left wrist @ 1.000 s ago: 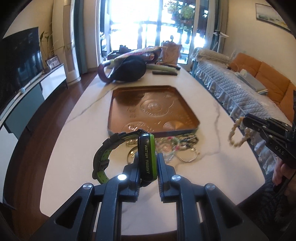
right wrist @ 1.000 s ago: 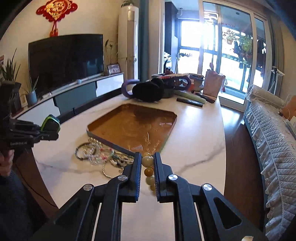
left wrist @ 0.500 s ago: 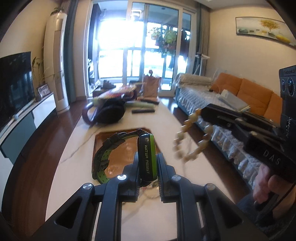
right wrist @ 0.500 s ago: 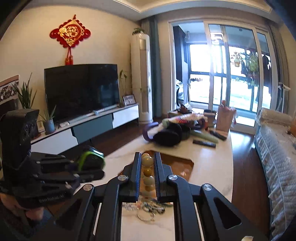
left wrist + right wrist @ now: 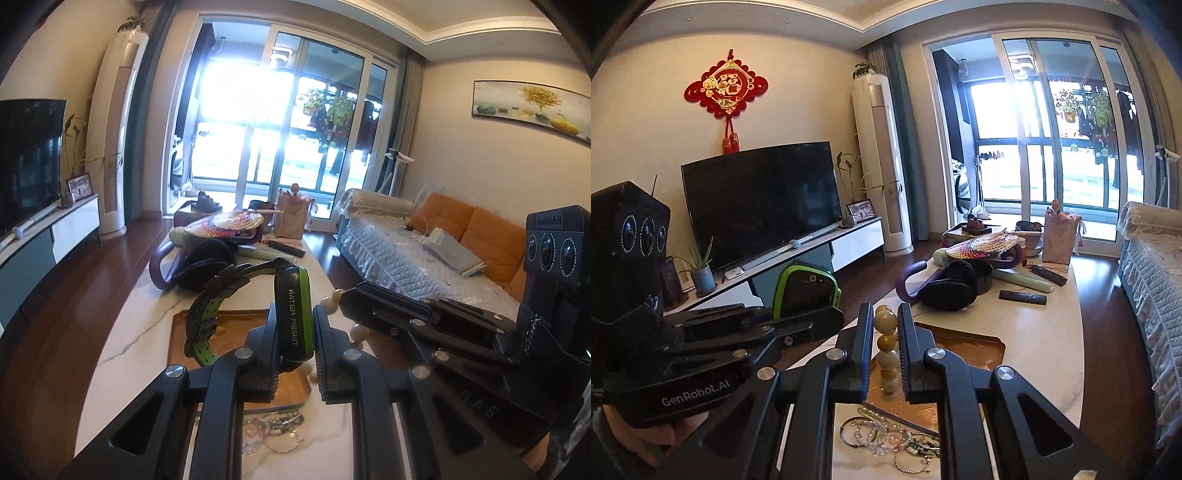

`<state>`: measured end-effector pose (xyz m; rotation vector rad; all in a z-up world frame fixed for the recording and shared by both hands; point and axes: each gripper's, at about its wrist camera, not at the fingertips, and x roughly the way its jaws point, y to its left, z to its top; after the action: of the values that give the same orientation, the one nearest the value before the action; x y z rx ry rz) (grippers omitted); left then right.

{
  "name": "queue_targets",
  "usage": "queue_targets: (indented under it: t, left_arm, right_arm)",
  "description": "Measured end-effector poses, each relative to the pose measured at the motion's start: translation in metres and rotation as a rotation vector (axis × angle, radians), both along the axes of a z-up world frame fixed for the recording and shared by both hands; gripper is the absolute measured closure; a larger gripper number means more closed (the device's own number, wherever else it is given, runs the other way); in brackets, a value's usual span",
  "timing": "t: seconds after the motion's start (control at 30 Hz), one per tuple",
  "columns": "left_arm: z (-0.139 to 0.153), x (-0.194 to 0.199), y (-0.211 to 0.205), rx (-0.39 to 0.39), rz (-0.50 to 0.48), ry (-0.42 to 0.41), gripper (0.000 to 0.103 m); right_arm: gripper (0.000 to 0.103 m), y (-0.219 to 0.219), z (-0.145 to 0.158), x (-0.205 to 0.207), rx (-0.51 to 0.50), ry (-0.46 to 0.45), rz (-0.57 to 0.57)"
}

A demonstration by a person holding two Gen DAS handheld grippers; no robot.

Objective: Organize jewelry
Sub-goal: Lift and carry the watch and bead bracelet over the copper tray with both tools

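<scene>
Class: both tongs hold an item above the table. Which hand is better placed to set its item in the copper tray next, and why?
Probably the right tongs: their beads hang over the tray. The left tongs hold the watch by its case, over the tray's near edge.

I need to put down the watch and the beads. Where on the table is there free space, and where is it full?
The tray looks bare inside. The white table is free between the tray's right rim and the sofa-side edge, up to the remote. Crowded: the loose bracelets at the tray's near rim, and the far end around the earmuffs.
</scene>
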<state>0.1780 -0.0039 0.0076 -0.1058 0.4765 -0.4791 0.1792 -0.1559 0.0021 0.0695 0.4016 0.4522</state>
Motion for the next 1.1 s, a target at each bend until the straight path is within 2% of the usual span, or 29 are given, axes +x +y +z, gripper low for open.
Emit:
queue_targets:
  t: [0.13, 0.7, 0.97, 1.1]
  left_arm:
    - [-0.022, 0.020, -0.006, 0.031, 0.013, 0.030, 0.087]
    - [-0.140, 0.121, -0.013, 0.066, 0.054, 0.298, 0.087]
    - [-0.166, 0.144, -0.015, 0.087, 0.072, 0.346, 0.087]
    - [-0.174, 0.152, -0.010, 0.118, 0.120, 0.350, 0.087]
  right_arm:
    - [0.091, 0.001, -0.020, 0.018, -0.021, 0.030, -0.008]
    - [0.091, 0.005, -0.121, 0.109, -0.057, 0.235, 0.008]
    - [0.091, 0.009, -0.149, 0.134, -0.091, 0.283, 0.005]
    - [0.091, 0.011, -0.157, 0.137, -0.136, 0.281, -0.012]
